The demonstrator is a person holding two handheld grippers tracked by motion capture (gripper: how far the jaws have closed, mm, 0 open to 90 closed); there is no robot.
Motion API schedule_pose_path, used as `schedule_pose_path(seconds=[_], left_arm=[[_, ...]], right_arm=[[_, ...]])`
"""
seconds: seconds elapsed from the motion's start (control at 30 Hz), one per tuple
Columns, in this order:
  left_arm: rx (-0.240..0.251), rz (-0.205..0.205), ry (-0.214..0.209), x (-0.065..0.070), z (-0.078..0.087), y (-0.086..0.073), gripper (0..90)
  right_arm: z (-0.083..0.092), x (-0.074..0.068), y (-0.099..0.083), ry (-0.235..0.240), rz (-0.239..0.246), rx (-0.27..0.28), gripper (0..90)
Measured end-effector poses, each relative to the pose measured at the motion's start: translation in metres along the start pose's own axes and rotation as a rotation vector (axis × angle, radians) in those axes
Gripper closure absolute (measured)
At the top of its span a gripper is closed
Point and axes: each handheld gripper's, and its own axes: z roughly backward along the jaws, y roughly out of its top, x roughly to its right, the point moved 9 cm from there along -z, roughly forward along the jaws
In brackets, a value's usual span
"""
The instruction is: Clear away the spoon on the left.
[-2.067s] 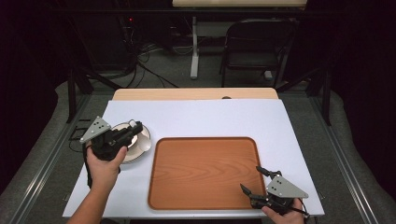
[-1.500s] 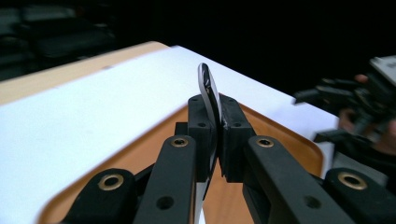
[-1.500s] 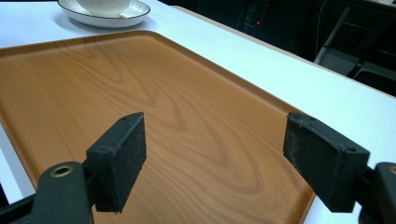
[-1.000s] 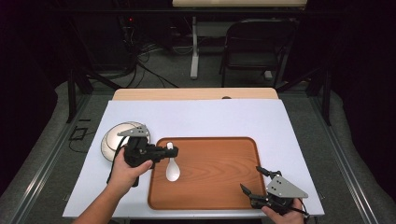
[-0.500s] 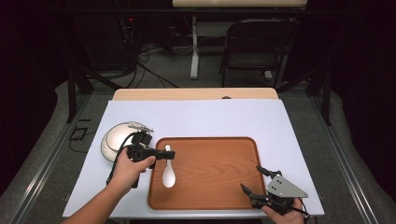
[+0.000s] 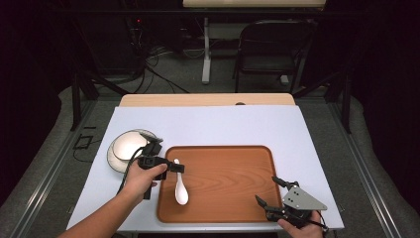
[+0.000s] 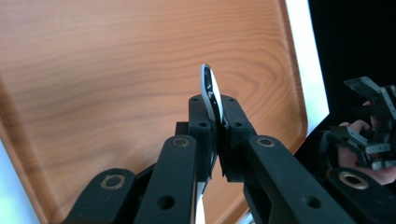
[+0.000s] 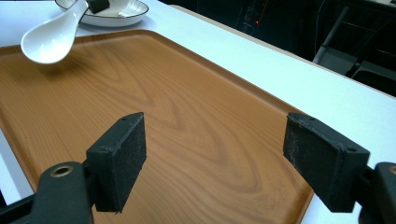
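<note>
A white ceramic spoon [image 6: 181,192] hangs over the left part of the brown wooden tray [image 6: 228,183], bowl end toward the front. My left gripper [image 6: 173,167] is shut on its handle; in the left gripper view the handle end [image 7: 208,88] sticks up between the pressed pads of that gripper [image 7: 217,119]. From the right gripper view the spoon [image 8: 49,39] hovers just over the tray [image 8: 187,116], with a shadow beneath. My right gripper [image 6: 266,189] rests at the tray's front right corner, and its jaws [image 8: 215,158] stand wide open with nothing between them.
A white plate with a dark rim [image 6: 124,148] sits on the white tabletop left of the tray, also visible behind the spoon [image 8: 128,10]. The table's front edge is close to both hands. A chair and cables stand beyond the table's far edge.
The left gripper carried the spoon from the plate to above the tray's left part, then sank lower and a little toward the front. The right gripper has kept still.
</note>
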Motion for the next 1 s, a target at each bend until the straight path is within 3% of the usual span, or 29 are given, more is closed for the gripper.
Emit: schedule_pose_path(seconds=[0.4,1.0], left_arm=[[-0.004,0.035,0.025,-0.010,-0.020,0.007,84.9],[0.031,0.081,0.040,-0.021,-0.026,0.007,79.3]], right_arm=[[0.000,0.000,0.000,0.001,-0.002,0.000,21.1],[0.000,-0.001,0.000,0.003,0.000,0.001,21.1]])
